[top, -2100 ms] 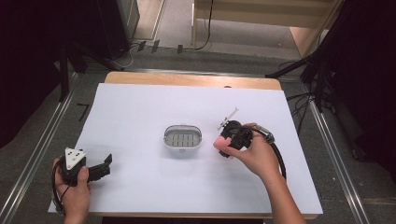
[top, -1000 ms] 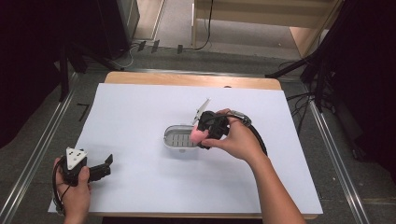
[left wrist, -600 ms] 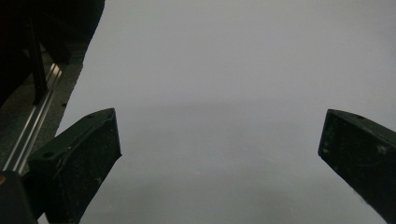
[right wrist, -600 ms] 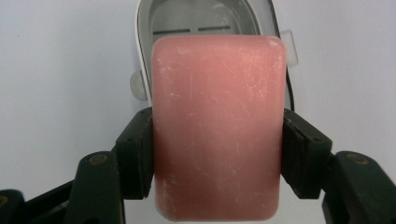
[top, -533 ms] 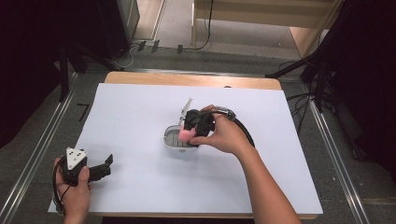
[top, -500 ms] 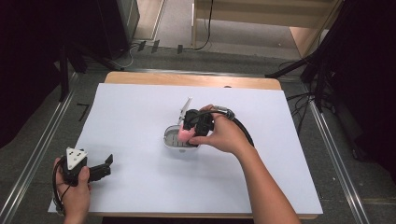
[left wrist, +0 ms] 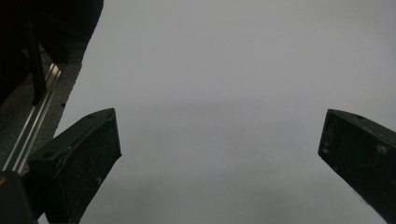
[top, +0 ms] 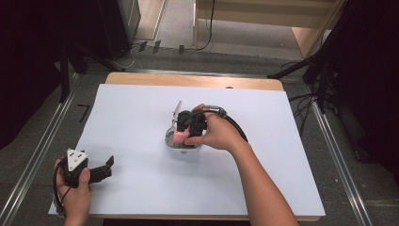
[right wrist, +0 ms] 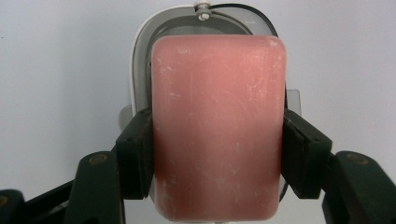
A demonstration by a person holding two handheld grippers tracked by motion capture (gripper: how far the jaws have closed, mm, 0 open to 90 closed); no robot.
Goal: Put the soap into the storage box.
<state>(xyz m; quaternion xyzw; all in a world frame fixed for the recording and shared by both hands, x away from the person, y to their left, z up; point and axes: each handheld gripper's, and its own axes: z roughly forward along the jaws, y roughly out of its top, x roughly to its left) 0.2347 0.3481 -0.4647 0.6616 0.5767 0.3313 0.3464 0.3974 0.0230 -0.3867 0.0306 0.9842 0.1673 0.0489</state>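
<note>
A pink soap bar (right wrist: 217,126) is clamped between the jaws of my right gripper (top: 181,134), which is shut on it. The bar (top: 179,137) hangs right over a small grey oval soap dish (top: 170,141) in the middle of the white table; the dish rim (right wrist: 140,70) shows behind the bar in the right gripper view. I cannot tell whether the bar touches the dish. My left gripper (top: 107,168) rests at the table's front left corner, open, with bare white table between its jaws (left wrist: 219,154).
The white sheet covers the table (top: 282,141), with a wooden strip (top: 188,80) at the far edge. Metal rails (top: 37,155) run along both sides. A cable (top: 235,127) loops from the right gripper over the hand. Dark equipment stands off the table at right.
The right gripper has carried the soap bar leftward from the table's right side to over the soap dish. The left gripper has stayed put.
</note>
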